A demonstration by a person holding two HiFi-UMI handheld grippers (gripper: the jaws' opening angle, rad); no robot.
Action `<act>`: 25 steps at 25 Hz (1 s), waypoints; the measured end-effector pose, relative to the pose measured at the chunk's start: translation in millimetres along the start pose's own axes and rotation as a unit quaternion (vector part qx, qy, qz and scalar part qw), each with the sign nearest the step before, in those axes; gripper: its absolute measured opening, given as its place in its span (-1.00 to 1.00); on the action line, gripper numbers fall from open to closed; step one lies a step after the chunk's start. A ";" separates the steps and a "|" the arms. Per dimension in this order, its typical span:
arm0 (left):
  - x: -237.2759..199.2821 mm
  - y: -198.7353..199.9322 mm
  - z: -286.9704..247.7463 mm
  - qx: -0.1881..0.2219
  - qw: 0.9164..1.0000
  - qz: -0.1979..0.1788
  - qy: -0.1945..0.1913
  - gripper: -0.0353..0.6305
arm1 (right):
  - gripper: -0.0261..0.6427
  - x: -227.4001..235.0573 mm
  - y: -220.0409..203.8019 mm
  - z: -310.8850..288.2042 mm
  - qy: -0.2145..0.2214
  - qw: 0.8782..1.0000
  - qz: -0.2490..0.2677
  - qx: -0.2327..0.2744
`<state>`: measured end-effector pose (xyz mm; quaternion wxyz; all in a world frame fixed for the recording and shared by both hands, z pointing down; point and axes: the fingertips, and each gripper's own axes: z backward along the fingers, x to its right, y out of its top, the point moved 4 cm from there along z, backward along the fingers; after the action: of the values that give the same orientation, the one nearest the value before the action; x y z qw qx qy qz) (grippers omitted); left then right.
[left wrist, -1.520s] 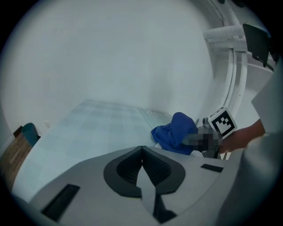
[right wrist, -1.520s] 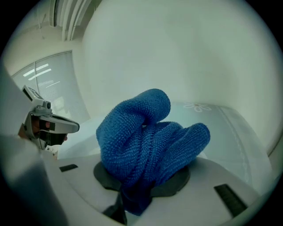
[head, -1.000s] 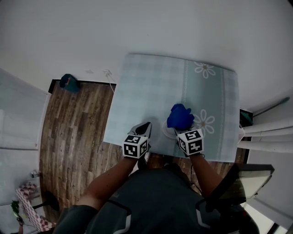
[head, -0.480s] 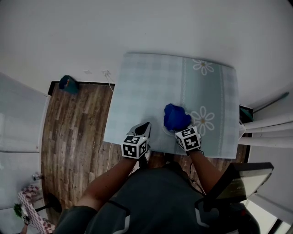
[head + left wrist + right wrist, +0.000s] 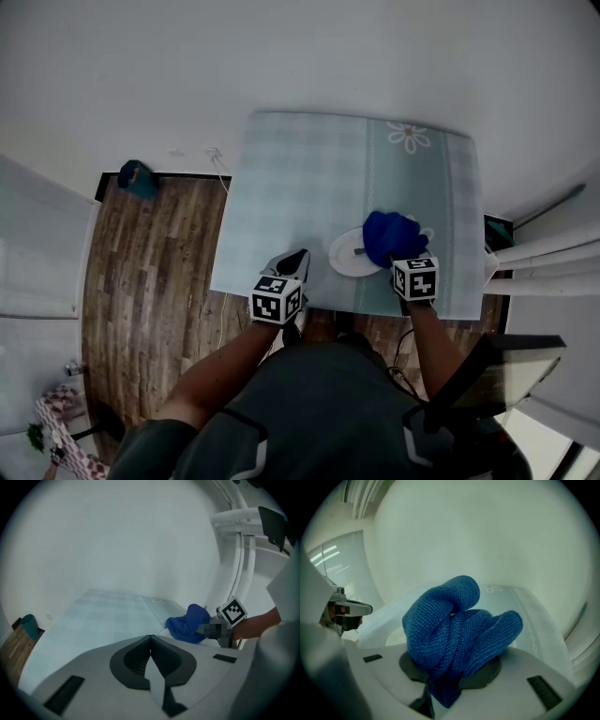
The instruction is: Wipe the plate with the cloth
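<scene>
A white plate [image 5: 349, 255] lies near the front edge of the table [image 5: 300, 187], which has a pale checked cover. A bunched blue cloth [image 5: 392, 237] rests on the plate's right part. My right gripper [image 5: 400, 259] is shut on the blue cloth [image 5: 454, 630], which bulges out over the jaws, and the plate [image 5: 386, 625] shows pale beneath it. My left gripper [image 5: 297, 257] hovers at the table's front edge, left of the plate, apart from it. In the left gripper view, the left gripper [image 5: 150, 640] is shut with nothing in it, and the cloth [image 5: 190, 623] lies off to its right.
The table's front edge runs just under both grippers. Wooden floor [image 5: 150, 262] lies to the left, with a teal object [image 5: 138, 178] by the wall. White pipes [image 5: 539, 267] stand at the right, and a dark frame [image 5: 506, 361] sits beside the person.
My right gripper swept the blue cloth left across the plate, then back right. The plate's left part now shows. My left gripper has stayed put.
</scene>
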<state>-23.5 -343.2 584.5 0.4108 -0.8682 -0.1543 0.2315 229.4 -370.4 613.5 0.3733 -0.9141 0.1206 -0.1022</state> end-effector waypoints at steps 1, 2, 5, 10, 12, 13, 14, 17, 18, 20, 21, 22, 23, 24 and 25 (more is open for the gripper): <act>0.4 -0.6 1.1 0.001 1.000 0.000 0.000 -0.87 | -0.57 -5.5 2.3 4.5 0.006 1.000 0.001 0.007; 0.5 -0.9 2.1 0.002 1.000 0.001 0.000 -0.86 | -0.57 -14.3 6.2 9.1 0.016 1.000 0.003 0.016; 0.3 -1.4 4.9 0.005 1.000 0.002 0.000 -0.87 | -0.57 -55.8 19.0 19.0 0.062 0.997 0.013 0.040; 0.0 -5.8 11.9 0.006 1.000 0.005 0.003 -0.86 | -0.57 -133.3 16.6 9.3 0.147 0.988 0.048 0.029; 0.4 -9.2 15.5 0.004 1.000 0.006 0.005 -0.86 | -0.57 -149.8 7.1 -0.9 0.159 0.985 0.066 0.010; 0.1 -10.7 17.0 0.003 1.000 0.006 0.006 -0.87 | -0.57 -153.1 2.2 -5.6 0.159 0.985 0.073 0.001; -0.6 -11.7 18.0 0.002 1.000 0.006 0.007 -0.86 | -0.57 -153.2 -2.1 -9.3 0.158 0.984 0.079 -0.007; -3.3 -12.6 18.7 0.000 1.000 0.005 0.010 -0.87 | -0.57 -137.2 -12.4 -12.1 0.144 0.986 0.081 -0.022; -3.4 -13.1 18.9 0.000 1.000 0.005 0.010 -0.86 | -0.57 -127.9 -15.7 -10.6 0.136 0.987 0.077 -0.025; -1.5 -14.3 19.1 -0.001 1.000 0.005 0.008 -0.86 | -0.57 -105.2 -21.6 -6.0 0.113 0.991 0.064 -0.029; 0.4 -14.5 19.0 -0.002 1.000 0.003 0.006 -0.87 | -0.57 -92.8 -23.9 -3.5 0.100 0.993 0.057 -0.031; 2.6 -14.3 18.8 -0.002 1.000 0.000 0.003 -0.87 | -0.57 -80.7 -25.8 -0.9 0.088 0.994 0.050 -0.031; 4.8 -13.9 18.7 -0.002 1.000 -0.004 0.000 -0.87 | -0.57 -69.7 -27.0 1.9 0.078 0.996 0.043 -0.029; 6.8 -13.5 18.5 -0.001 1.000 -0.006 -0.002 -0.87 | -0.57 -60.1 -27.6 4.9 0.069 0.997 0.037 -0.026; 8.3 -13.1 18.1 -0.001 1.000 -0.008 -0.004 -0.87 | -0.57 -51.8 -27.6 7.6 0.061 0.997 0.032 -0.024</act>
<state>-27.0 -319.7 582.4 0.4111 -0.8664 -0.1630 0.2320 186.3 -330.9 622.7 0.3467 -0.9103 0.1752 -0.1429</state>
